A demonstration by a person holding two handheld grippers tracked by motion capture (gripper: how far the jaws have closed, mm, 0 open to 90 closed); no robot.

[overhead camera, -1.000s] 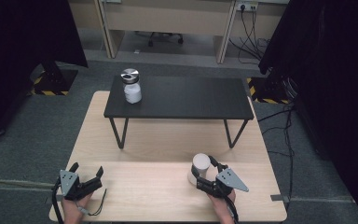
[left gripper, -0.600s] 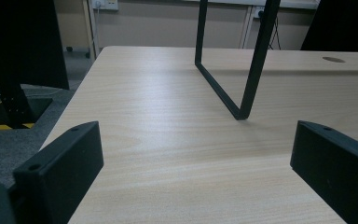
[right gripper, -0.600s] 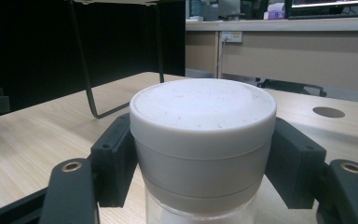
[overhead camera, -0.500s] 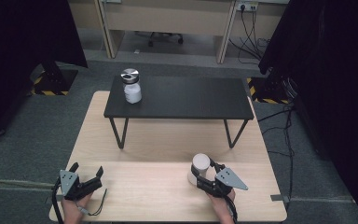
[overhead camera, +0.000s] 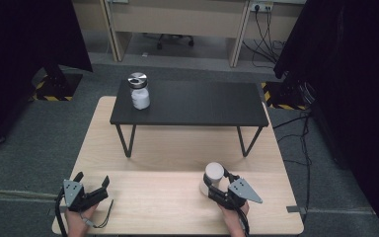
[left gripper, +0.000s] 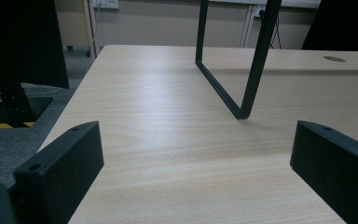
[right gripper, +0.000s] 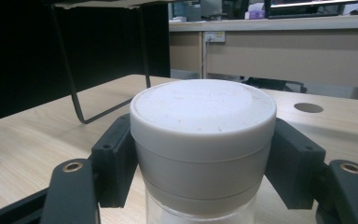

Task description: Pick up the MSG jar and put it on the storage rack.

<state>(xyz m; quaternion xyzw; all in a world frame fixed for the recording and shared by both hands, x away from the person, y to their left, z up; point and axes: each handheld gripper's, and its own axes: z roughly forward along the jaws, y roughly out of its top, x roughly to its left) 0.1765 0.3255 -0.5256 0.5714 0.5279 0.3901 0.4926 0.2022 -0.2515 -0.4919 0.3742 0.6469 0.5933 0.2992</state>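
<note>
Unmoved: white-capped jar between right gripper fingers.

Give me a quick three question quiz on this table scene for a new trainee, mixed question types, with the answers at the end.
1. True or false: the right tool has its jaws on both sides of the white-lidded jar.
2. Where does the silver-lidded jar stand? A) on the black shelf B) on the wooden table C) on the floor
3. Fill in: the left tool is ____, with nothing between its jaws.

Key: 1 true; 2 A; 3 open
</note>
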